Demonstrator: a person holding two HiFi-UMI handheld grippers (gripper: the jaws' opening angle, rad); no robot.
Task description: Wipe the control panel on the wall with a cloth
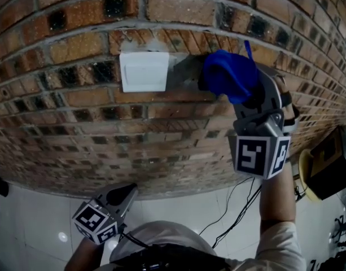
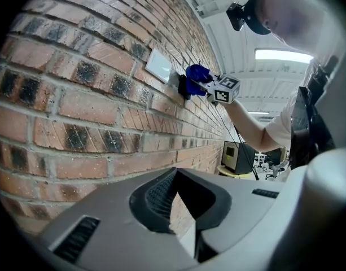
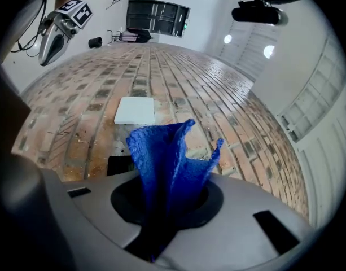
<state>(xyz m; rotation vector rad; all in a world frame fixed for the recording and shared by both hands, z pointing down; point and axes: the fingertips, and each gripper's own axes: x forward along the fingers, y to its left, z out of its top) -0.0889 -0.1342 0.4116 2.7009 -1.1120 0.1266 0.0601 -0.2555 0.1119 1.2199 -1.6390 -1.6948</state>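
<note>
The right tongs (image 3: 161,210) are clamped on a blue cloth (image 3: 168,160) at the brick wall (image 1: 77,134), just beside the white control panel's (image 1: 144,71) right edge — the left tongs (image 1: 127,193) hang low, closed together, empty.

A white control panel (image 1: 144,71) sits on the brick wall (image 1: 77,145) at upper centre of the frame. Just right of it, the right gripper (image 1: 240,89) holds a bunched blue cloth (image 1: 226,75) in its jaws. The left gripper (image 1: 125,193) hangs at lower left, well apart.
</note>
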